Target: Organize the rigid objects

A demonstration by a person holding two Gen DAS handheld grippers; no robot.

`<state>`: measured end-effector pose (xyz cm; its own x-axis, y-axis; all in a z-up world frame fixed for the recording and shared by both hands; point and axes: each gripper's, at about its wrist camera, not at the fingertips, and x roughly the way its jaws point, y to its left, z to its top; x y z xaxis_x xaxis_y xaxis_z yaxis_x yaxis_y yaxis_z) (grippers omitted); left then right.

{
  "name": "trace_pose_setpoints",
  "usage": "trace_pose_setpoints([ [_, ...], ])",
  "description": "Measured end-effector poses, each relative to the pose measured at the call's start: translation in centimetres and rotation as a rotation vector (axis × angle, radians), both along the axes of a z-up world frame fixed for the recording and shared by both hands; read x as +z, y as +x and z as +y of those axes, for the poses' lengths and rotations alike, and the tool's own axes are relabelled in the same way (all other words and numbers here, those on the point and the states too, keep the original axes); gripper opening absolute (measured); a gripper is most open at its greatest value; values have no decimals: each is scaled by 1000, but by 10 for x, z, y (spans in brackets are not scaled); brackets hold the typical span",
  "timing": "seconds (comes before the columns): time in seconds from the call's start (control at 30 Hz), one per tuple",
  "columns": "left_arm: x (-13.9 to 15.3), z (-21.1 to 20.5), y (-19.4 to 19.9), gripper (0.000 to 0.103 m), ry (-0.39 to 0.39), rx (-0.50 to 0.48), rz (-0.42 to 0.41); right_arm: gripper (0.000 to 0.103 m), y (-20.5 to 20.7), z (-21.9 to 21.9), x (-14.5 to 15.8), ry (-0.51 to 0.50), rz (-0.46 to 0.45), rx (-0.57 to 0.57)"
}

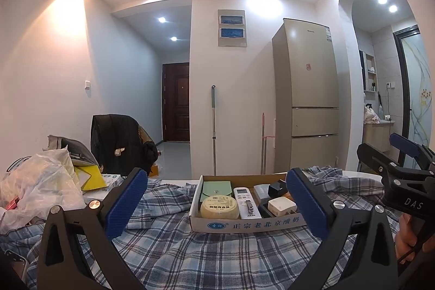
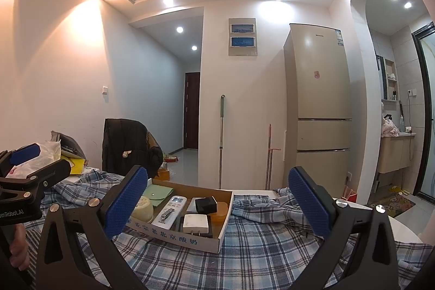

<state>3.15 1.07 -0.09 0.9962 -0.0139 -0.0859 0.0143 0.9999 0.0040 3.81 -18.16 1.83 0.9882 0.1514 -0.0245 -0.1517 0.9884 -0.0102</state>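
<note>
A shallow cardboard box (image 1: 244, 225) (image 2: 209, 239) sits on a blue plaid cloth. It holds a green pouch (image 1: 216, 190) (image 2: 159, 192), a round yellow tin (image 1: 219, 207) (image 2: 142, 208), a white remote (image 1: 246, 201) (image 2: 170, 209) with nail clippers (image 1: 249, 205) (image 2: 168, 213) on it, a white charger (image 1: 281, 205) (image 2: 195, 222), a black block (image 1: 277, 188) (image 2: 205, 204) and an orange piece (image 2: 220, 210). My left gripper (image 1: 217, 204) is open and empty before the box. My right gripper (image 2: 217, 203) is open and empty, the box to its left.
A pile of plastic bags (image 1: 40, 189) and a yellow item (image 1: 89, 177) lies at the table's left. A chair with a dark jacket (image 1: 119, 143) stands behind. A fridge (image 1: 307, 97), a mop (image 1: 214, 127) and a doorway are beyond the table.
</note>
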Motion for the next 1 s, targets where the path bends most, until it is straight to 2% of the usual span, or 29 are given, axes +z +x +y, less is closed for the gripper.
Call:
trace_pose_setpoints([
  [1.0,-1,-4,0,103,-1,8,-3,103,-2,1,-1,-11,-11,1],
])
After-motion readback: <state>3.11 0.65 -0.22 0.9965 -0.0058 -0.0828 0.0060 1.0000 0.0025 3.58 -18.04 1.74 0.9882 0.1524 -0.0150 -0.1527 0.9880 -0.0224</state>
